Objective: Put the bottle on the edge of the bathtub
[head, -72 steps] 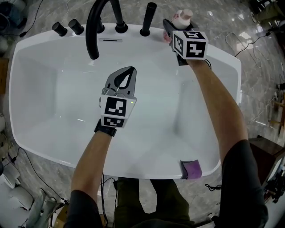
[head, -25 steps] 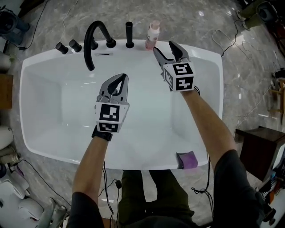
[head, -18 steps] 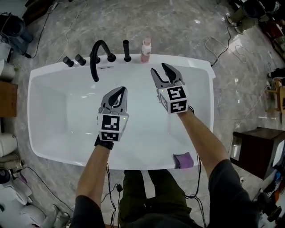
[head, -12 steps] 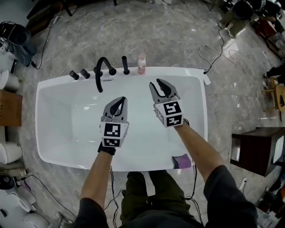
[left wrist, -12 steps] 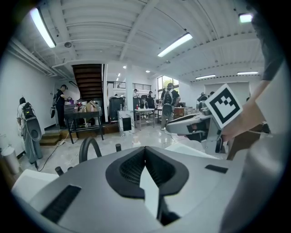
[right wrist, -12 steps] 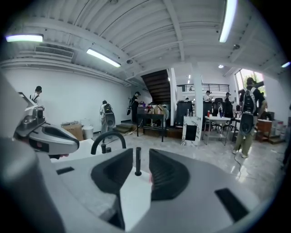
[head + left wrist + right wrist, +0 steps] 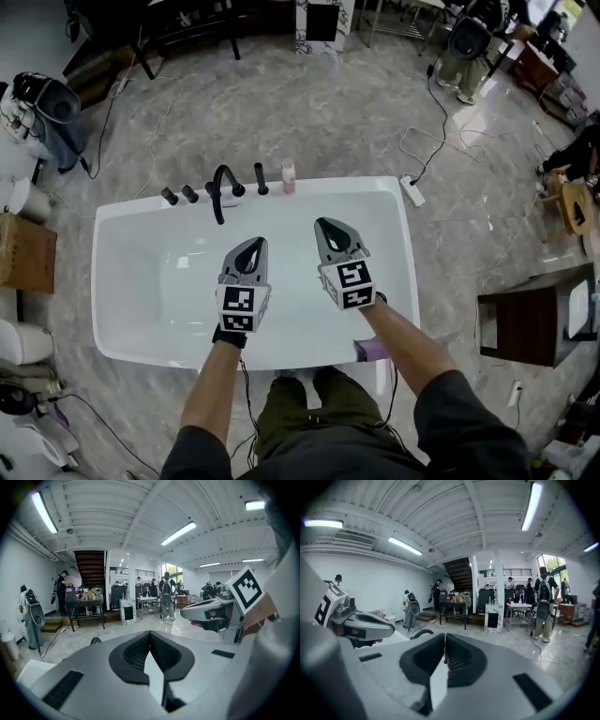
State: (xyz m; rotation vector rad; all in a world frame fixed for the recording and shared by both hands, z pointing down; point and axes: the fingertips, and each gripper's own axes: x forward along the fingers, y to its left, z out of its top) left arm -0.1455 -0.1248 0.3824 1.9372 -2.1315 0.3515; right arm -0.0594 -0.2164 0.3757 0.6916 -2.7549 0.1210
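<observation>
Nothing much to read here. The only print that stands out is the black-and-white square markers on the cube of each gripper. The bottle has no lettering you can make out from the head view, it's just too small.

The bottle is a small pale pinkish thing standing upright on the far rim of the bathtub, so it's already on the edge. It's just right of the slim black post and touches neither gripper. Further left along that rim there's the arched black faucet, curving out over the basin, then two stubby black knobs.

The bathtub itself is glossy white and smooth, a rounded rectangle with a wide flat rim, sitting on grey veined marble-looking floor.

Your left gripper hangs over the middle of the basin, with its grey teardrop jaws pressed together and nothing between them. Your right gripper is beside it over the basin, a bit nearer the far rim. Its jaws are closed down too, and its own view shows nothing caught in them. The black ribbed pads meet at the tips in both gripper views.

A soft-looking purple cloth sits on the tub's near rim toward its right corner, right by your right forearm. A white power strip lies on the floor just off the tub's far right corner.
</observation>
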